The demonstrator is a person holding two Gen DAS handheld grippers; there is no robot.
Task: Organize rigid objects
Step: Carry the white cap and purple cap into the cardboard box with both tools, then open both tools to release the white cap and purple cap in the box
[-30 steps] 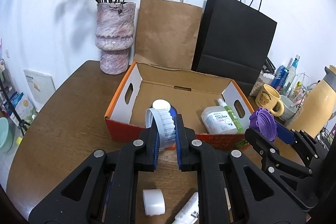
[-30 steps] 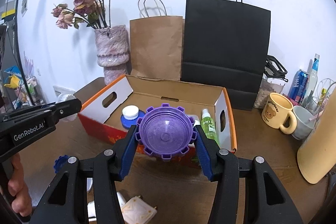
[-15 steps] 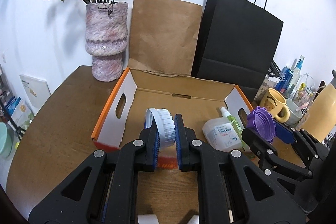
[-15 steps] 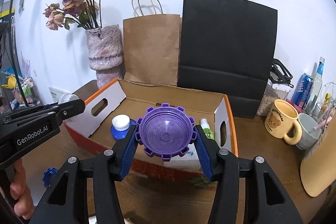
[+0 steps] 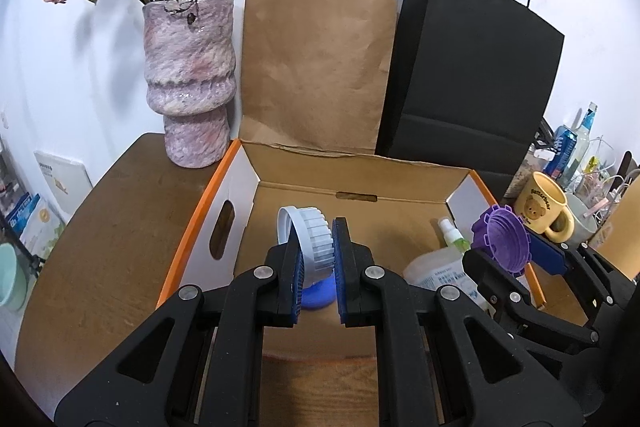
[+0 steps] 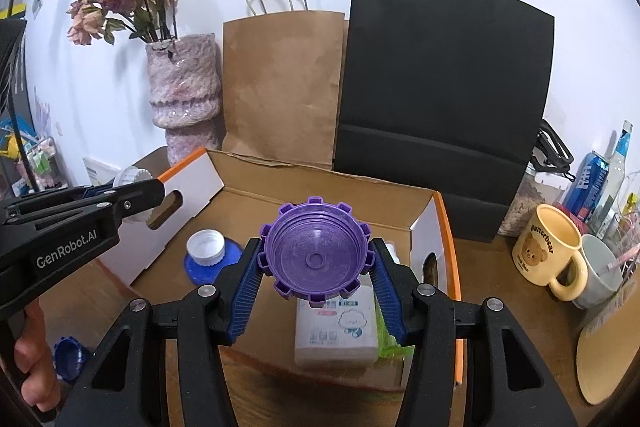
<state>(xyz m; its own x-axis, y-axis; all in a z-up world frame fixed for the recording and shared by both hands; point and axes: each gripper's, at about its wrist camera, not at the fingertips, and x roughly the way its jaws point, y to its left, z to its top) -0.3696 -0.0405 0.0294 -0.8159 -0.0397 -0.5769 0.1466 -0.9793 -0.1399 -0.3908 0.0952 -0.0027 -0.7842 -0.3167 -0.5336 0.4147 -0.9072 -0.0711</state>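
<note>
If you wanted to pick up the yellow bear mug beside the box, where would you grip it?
Probably the yellow bear mug by its rim and wall, from above on the box-facing side: it stands upright and open, its handle points toward the white cup crowding it.

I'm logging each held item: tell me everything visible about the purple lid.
The purple lid is a round plastic cap with square notched teeth round its rim and threaded rings inside. It faces the right wrist camera open side on, held on edge. The right gripper has its blue ribbed jaws pressed on opposite sides, holding it above the cardboard box.
</note>
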